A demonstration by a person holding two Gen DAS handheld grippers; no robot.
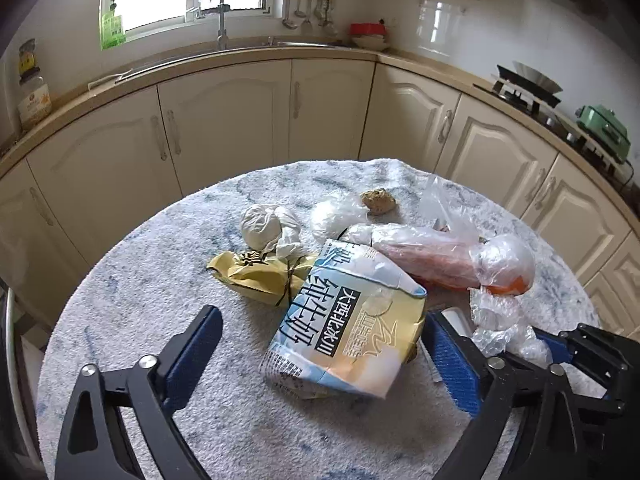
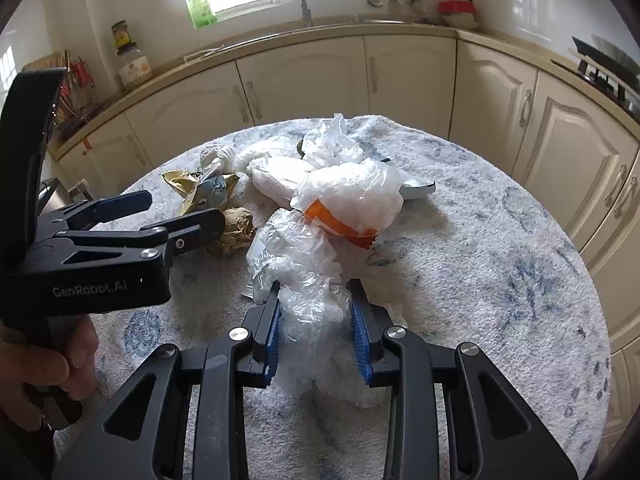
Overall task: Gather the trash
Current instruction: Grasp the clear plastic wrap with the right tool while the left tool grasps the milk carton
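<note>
A blue-and-cream milk carton (image 1: 344,328) lies crumpled on the round table (image 1: 132,280). It sits between the jaws of my left gripper (image 1: 324,316), which is open: a clear gap separates the left pad from the carton. My right gripper (image 2: 315,286) is shut on a crumpled clear plastic wrap (image 2: 308,316) at the near edge of the pile. In the left wrist view that wrap (image 1: 496,320) and the right gripper (image 1: 576,344) show at the right. A hand (image 2: 48,364) holds the left gripper (image 2: 184,207) at the left of the right wrist view.
More trash lies beyond: a gold wrapper (image 1: 256,276), a knotted white bag (image 1: 264,226), a brown lump (image 1: 378,200), a clear bag with orange contents (image 1: 440,256), and a brown paper ball (image 2: 236,228). Cream cabinets (image 1: 224,120) and a counter curve behind the table.
</note>
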